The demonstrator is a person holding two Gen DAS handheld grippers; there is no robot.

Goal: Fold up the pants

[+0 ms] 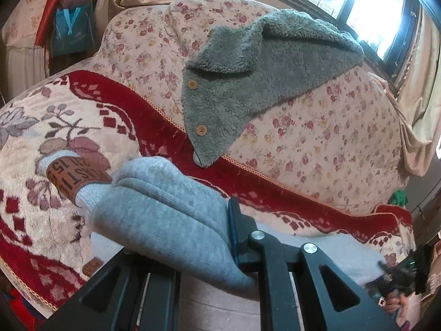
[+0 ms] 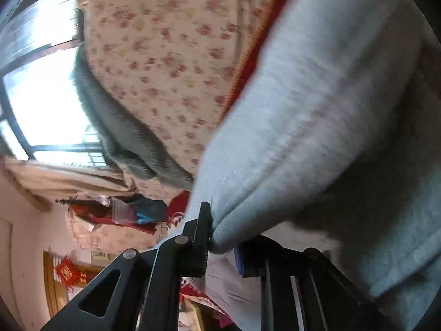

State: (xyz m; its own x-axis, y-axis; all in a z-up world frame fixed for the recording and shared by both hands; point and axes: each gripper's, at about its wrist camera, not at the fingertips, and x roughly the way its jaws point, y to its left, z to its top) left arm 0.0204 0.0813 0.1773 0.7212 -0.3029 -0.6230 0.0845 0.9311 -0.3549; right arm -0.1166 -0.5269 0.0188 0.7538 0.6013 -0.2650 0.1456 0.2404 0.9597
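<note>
The light grey knit pants (image 1: 165,209) lie bunched on the red patterned blanket, and a brown lettered patch (image 1: 74,179) wraps one end. My left gripper (image 1: 212,248) is shut on a thick fold of them; only its right finger (image 1: 234,229) shows, since cloth covers the other. In the right wrist view, which is rolled on its side and blurred, the pants (image 2: 317,110) fill the right half. My right gripper (image 2: 223,241) is shut on a rolled edge of the grey cloth. That gripper (image 1: 397,278) also appears at the left view's lower right, held by a hand.
The red and cream blanket (image 1: 55,138) covers the sofa seat. A floral sofa back (image 1: 303,138) rises behind it, with a grey fleece garment (image 1: 248,69) with wooden buttons draped over it. A bright window (image 1: 372,5) and curtains (image 1: 421,110) lie beyond.
</note>
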